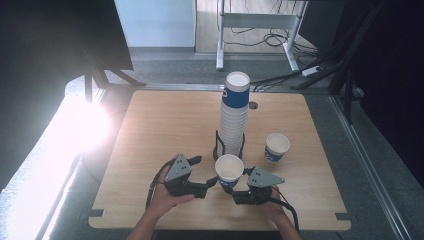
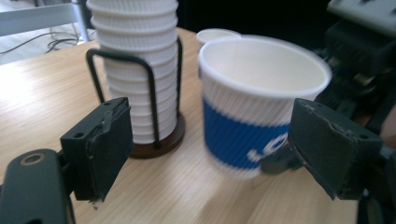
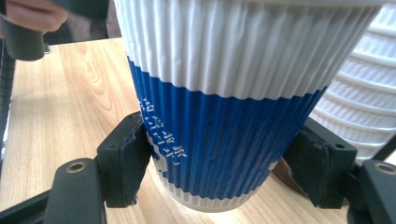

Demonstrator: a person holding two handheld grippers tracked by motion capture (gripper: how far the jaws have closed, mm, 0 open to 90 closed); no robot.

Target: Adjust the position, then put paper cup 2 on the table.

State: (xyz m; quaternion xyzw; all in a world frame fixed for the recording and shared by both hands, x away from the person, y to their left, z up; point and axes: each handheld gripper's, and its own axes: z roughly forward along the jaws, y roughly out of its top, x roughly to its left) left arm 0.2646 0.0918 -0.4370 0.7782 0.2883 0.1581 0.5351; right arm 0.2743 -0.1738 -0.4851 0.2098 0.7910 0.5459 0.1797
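A blue-and-white ribbed paper cup [image 1: 229, 170] [image 2: 261, 102] [image 3: 224, 93] stands upright near the table's front middle. My right gripper [image 1: 235, 192] [image 3: 224, 163] is shut on its lower part, one pad pressed on each side. I cannot tell if the cup's base touches the wood. My left gripper [image 1: 212, 182] [image 2: 215, 149] is just left of the cup, open, with nothing between its jaws. Right behind the cup, a tall stack of the same cups [image 1: 235, 110] [image 2: 137, 70] [image 3: 359, 102] sits in a black wire holder [image 1: 218, 147] [image 2: 154, 144].
Another single cup [image 1: 276, 146] [image 2: 217, 35] stands upright to the right of the stack. The wooden table [image 1: 165, 125] has a small cable hole [image 1: 253, 105] behind the stack. Bright glare lies off its left edge. Desk legs and cables are on the floor beyond.
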